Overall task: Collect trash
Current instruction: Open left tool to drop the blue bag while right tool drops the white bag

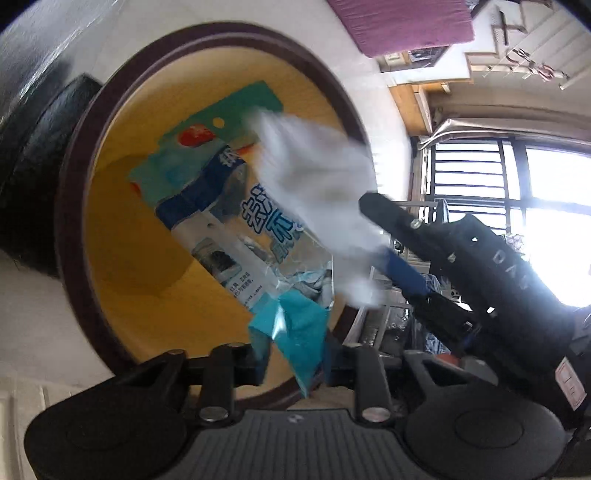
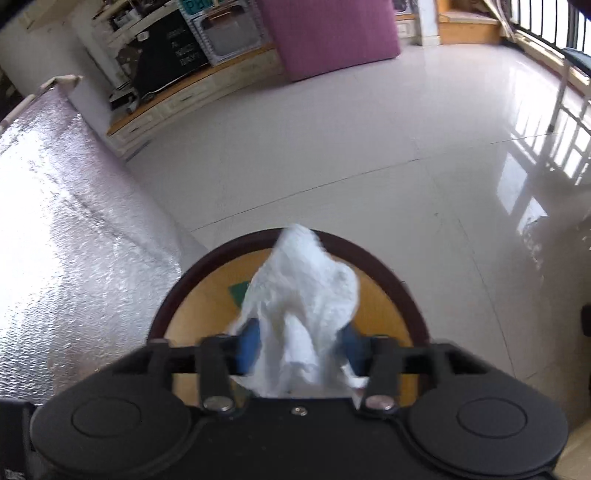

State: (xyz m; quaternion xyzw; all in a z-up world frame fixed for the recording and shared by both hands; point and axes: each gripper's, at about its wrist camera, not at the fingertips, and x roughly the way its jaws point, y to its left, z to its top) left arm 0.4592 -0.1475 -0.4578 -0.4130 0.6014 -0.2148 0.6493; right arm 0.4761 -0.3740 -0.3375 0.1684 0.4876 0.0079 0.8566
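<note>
A round bin (image 1: 85, 206) with a dark brown rim and yellow inside fills the left wrist view. My left gripper (image 1: 291, 350) is shut on a teal and white plastic wrapper (image 1: 236, 206) that reaches into the bin mouth. My right gripper (image 2: 299, 347) is shut on a crumpled white tissue (image 2: 303, 295) and holds it over the bin (image 2: 391, 273). In the left wrist view the right gripper (image 1: 380, 236) comes in from the right, with the tissue (image 1: 317, 184) blurred above the wrapper.
A white tiled floor (image 2: 369, 155) lies beyond the bin. A silver foil-covered surface (image 2: 66, 229) is at the left. A purple mat (image 2: 328, 33) leans at the back beside a low wooden cabinet (image 2: 177, 99). A barred window (image 1: 480, 184) is at the right.
</note>
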